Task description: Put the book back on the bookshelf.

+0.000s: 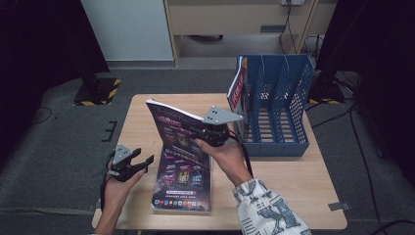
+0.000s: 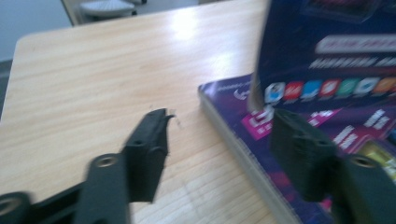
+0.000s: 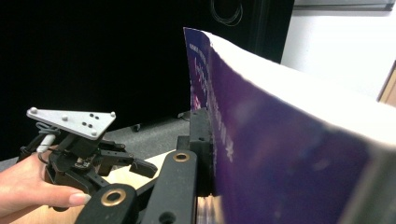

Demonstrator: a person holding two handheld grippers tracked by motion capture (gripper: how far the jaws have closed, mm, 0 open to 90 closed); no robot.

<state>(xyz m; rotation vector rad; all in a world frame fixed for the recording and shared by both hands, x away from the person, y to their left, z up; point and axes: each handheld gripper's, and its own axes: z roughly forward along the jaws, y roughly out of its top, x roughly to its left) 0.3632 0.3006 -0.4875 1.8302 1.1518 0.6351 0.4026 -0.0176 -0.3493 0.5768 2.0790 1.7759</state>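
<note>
My right gripper (image 1: 195, 129) is shut on a thick purple magazine (image 1: 177, 128) and holds it raised and tilted over the table's middle. In the right gripper view one black jaw presses against its cover (image 3: 280, 140); the other jaw is hidden behind it. A second purple magazine (image 1: 183, 188) lies flat near the front edge. My left gripper (image 1: 143, 164) hovers just left of that one, open. In the left gripper view its jaws (image 2: 222, 116) stand apart over the flat magazine's left edge (image 2: 243, 128), with nothing pinched.
A blue slotted file rack (image 1: 276, 105) stands at the table's back right, with a red-and-white magazine (image 1: 238, 90) upright in its leftmost slot. Bare wood table (image 1: 303, 186) lies at the front right and back left. Dark stands and cables flank the table.
</note>
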